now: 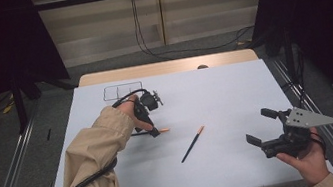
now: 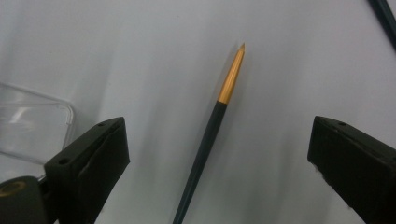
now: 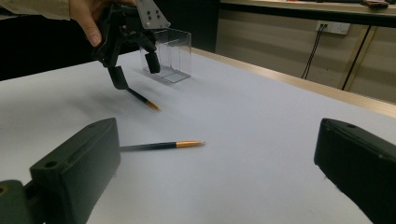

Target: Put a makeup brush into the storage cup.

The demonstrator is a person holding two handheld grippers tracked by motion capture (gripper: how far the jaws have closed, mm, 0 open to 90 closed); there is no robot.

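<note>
The left gripper [image 1: 151, 121] stands low over a dark chopstick [image 2: 210, 130] with a gold tip, its jaws wide apart with the stick lying between them and touching neither. In the high view this stick [image 1: 153, 132] lies on the white table [image 1: 225, 94], left of centre, near the person's left hand [image 1: 132, 114]. Its long axis runs roughly left to right across the table, gold tip pointing right.

A second chopstick [image 1: 193, 144] lies apart, near the table's middle. Its axis runs diagonally, dark end towards the near left, gold tip towards the far right.

The right gripper [image 1: 275, 134] hovers at the near right, jaws wide and empty, well apart from both sticks.

A clear plastic box [image 3: 170, 60] with compartments stands at the far left of the table, just beyond the left gripper.

Assessment: the step in hand appears to be the pickup of the left stick. To do it well, the jaws should be kept square across the shaft, lowered until the pads straddle the dark part, then closed firmly. A thin round stick may roll or slip from the pads, so the grip should fall on the thicker dark section, not the tapered tip.
</note>
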